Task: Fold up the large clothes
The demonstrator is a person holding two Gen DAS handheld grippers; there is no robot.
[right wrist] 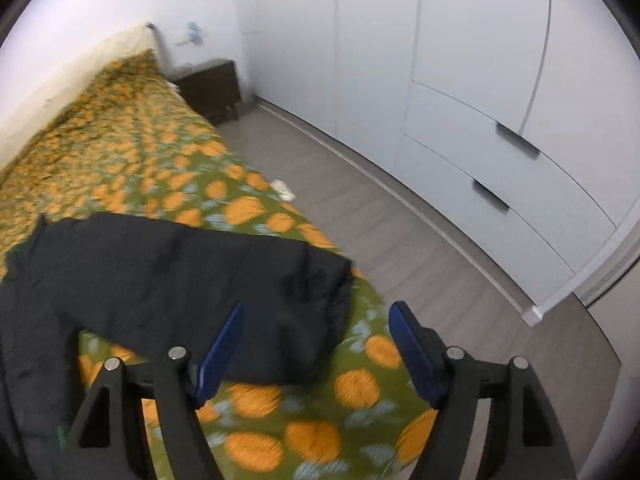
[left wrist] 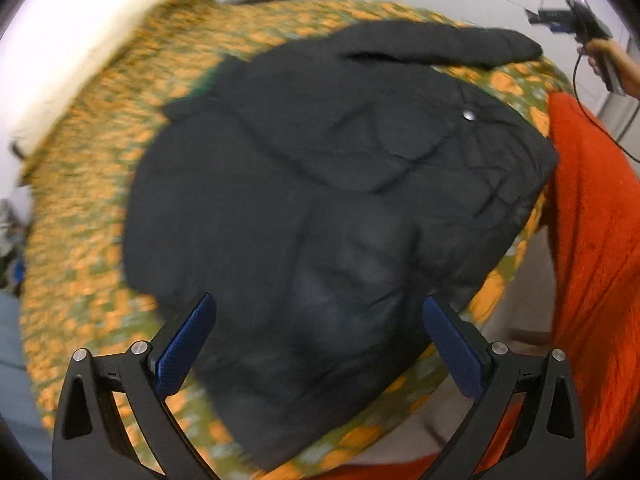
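Black padded jacket (left wrist: 320, 184) spread flat on green-and-orange patterned bedspread (left wrist: 80, 208), sleeve (right wrist: 256, 288) flung right, ready for folding. Left gripper (left wrist: 320, 344) and right gripper (right wrist: 316, 344) above it, jaws released, empty. Orange blanket (left wrist: 592, 240) beside.

My bed (right wrist: 132, 148) wears a green cover with orange blobs and runs along a plain white wall (right wrist: 80, 4), ending by a dark wooden nightstand (right wrist: 212, 84) in the corner. Across a strip of grey wood-look floor (right wrist: 360, 208) stands a white wardrobe (right wrist: 460, 60) with tall doors and two drawers with dark handles. An orange blanket (left wrist: 592, 240) hangs at the bed's near end.
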